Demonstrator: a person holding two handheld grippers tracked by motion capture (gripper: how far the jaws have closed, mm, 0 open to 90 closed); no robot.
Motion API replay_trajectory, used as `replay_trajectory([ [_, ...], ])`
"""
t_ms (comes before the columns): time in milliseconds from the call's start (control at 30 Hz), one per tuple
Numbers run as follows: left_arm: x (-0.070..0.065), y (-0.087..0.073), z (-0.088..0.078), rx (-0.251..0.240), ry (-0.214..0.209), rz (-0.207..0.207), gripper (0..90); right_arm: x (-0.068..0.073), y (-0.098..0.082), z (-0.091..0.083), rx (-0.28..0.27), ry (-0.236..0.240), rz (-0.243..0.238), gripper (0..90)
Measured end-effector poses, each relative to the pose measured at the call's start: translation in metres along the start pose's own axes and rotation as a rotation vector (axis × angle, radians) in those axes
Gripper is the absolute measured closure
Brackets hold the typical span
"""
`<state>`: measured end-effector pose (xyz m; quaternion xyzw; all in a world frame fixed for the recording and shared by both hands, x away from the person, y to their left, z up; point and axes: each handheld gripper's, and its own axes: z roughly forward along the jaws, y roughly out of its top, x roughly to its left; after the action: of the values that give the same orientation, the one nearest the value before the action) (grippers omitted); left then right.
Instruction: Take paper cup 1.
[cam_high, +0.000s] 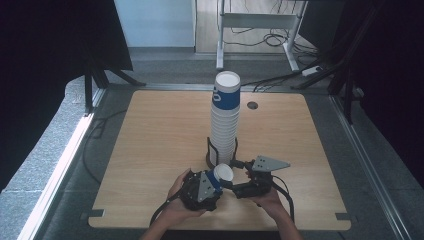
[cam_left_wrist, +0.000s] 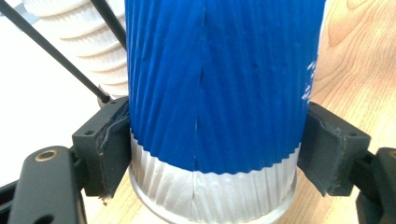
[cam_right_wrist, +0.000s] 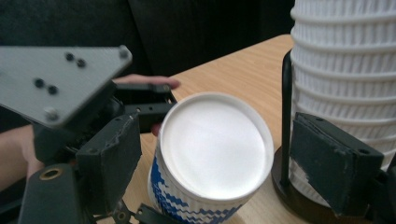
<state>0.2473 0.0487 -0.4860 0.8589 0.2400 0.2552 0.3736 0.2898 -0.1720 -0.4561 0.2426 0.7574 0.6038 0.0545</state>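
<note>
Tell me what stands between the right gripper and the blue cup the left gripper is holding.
Nothing visible does. The blue cup, clamped by the left gripper, already sits in the gap of the right gripper, whose jaws stand apart from it. The black holder with the cup stack stands beside, not between.

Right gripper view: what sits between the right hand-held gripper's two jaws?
The blue-and-white paper cup sits there, its white bottom facing the camera, with gaps to both jaws of the right hand-held gripper, as the right gripper view shows.

2 hand-held grippers: left (cam_high: 214, 179), right (cam_high: 239, 176); 1 loose cup (cam_high: 220, 175); 1 cup stack (cam_high: 224, 117); 1 holder (cam_high: 210, 159).
</note>
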Motion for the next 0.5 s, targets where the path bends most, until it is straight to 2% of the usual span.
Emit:
replay_trajectory([
  [300, -0.007, 0.002, -0.001, 0.005, 0.024, 0.05, 19.3, -0.002, -0.009, 0.01, 0.038, 0.008, 0.014, 17.1],
  [500, -0.012, 0.005, -0.003, 0.033, 0.054, 0.133, 19.3, -0.002, -0.014, 0.014, 0.058, 0.039, 0.025, 22.8],
])
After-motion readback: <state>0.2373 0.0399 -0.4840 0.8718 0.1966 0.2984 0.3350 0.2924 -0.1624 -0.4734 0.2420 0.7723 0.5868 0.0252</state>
